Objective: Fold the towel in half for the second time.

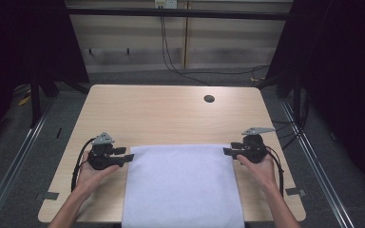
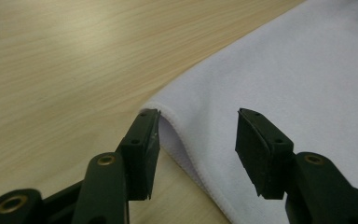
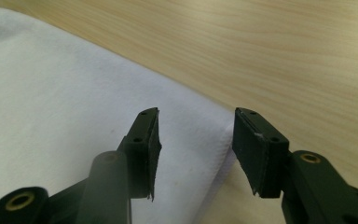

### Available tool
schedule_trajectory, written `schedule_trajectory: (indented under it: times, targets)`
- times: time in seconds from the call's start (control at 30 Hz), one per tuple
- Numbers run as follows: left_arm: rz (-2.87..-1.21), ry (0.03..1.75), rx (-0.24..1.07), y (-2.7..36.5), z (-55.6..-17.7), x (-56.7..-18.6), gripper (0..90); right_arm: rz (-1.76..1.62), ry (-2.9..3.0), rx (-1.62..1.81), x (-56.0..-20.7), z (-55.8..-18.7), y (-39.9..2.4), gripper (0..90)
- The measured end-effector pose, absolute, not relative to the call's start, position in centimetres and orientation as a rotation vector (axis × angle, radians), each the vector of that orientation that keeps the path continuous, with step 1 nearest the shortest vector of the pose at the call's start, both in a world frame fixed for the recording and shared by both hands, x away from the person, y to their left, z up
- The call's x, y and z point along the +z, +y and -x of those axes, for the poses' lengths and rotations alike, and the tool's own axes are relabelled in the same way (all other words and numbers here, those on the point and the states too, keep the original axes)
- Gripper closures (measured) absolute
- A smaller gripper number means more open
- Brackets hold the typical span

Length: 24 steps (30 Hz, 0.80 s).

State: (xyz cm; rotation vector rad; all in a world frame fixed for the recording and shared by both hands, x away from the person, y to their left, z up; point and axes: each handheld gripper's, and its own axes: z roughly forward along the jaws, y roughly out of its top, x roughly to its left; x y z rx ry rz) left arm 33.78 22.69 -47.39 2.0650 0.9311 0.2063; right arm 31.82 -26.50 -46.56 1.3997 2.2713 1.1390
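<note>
A white, soft, square cloth (image 1: 183, 185) is lying flat on the light wooden bench (image 1: 166, 114), on the side near the person, and its near edge is hanging over the bench's front edge. The left gripper (image 1: 128, 154) is sitting at the cloth's far left corner. In the left gripper view, its black jaws are standing spread apart with the stitched corner of the cloth (image 2: 168, 116) lying between them, and they are not pinching it. The right gripper (image 1: 228, 148) is sitting at the far right corner. In the right gripper view, its jaws are spread too, with the cloth's corner (image 3: 223, 126) under the gap, not squeezed. A hand is holding each gripper. A small round hole (image 1: 209, 99) is showing in the bench farther back.
</note>
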Motion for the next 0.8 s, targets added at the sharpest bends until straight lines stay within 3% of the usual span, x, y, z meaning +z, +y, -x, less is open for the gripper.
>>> schedule_trajectory:
  times: [0.13, 0.2, 0.6, 0.8]
  targets:
    - [-2.077, 0.945, 0.242, 22.7, -34.8, -47.3, 48.2, -1.439, 2.273, 1.131, -47.3, -33.8, -26.8, 55.8]
    - [-2.089, 0.932, 0.271, 22.5, -35.4, -47.2, 47.9, -1.459, 2.283, 1.140, -48.2, -35.1, -27.1, 64.4]
    - [-2.072, 0.972, 0.228, 21.1, -37.9, -48.9, 45.8, -1.475, 2.354, 1.112, -50.1, -35.8, -27.5, 58.6]
    - [-2.094, 0.972, 0.209, 21.1, -38.4, -49.6, 47.1, -1.444, 2.370, 1.104, -50.1, -35.3, -27.4, 64.1]
